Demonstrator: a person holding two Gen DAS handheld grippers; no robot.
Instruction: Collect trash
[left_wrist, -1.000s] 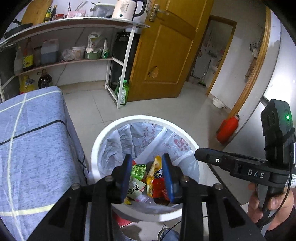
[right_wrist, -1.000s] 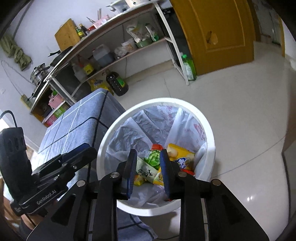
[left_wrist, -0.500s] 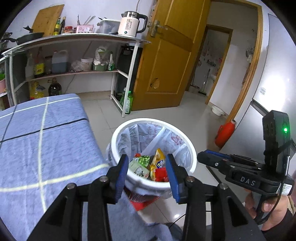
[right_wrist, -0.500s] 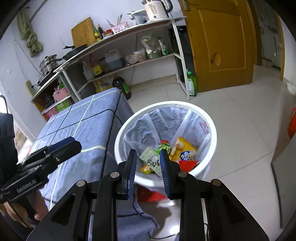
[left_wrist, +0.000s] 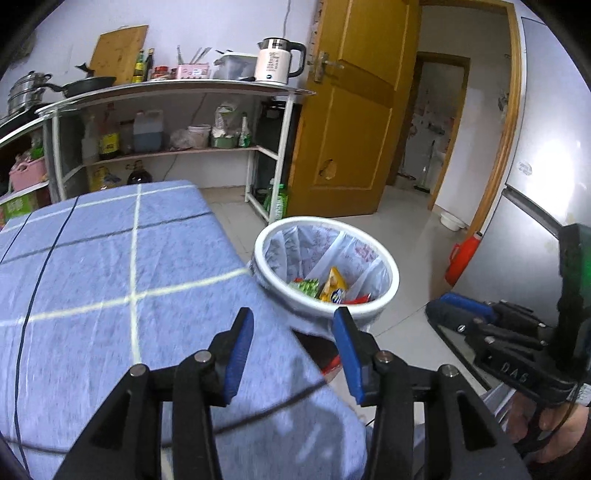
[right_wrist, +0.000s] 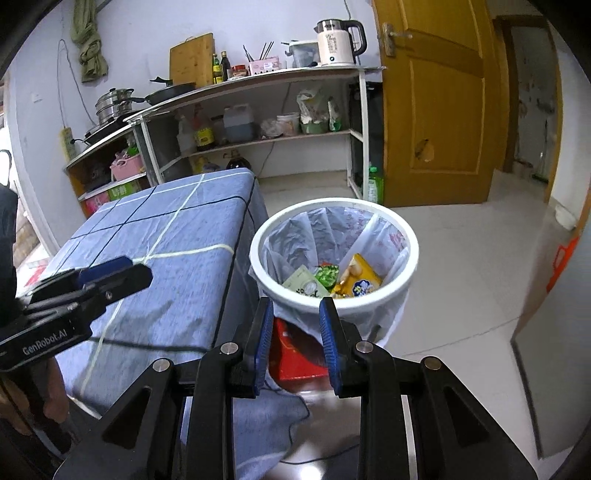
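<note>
Left wrist view: the left gripper (left_wrist: 293, 325) tilts down over the blue cloth (left_wrist: 110, 280), jaws just opening, nothing between them; one white bin (left_wrist: 388, 291) beside it holds wrappers (left_wrist: 334, 286), partly hidden. Right wrist view: the right gripper (right_wrist: 295, 319) hangs empty, jaws parted; four wrappers show.

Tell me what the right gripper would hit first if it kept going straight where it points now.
Probably the near rim of the white trash bin, seen just past the open, empty right gripper; the red box under it lies close to that line too. Depth is uncertain.
</note>
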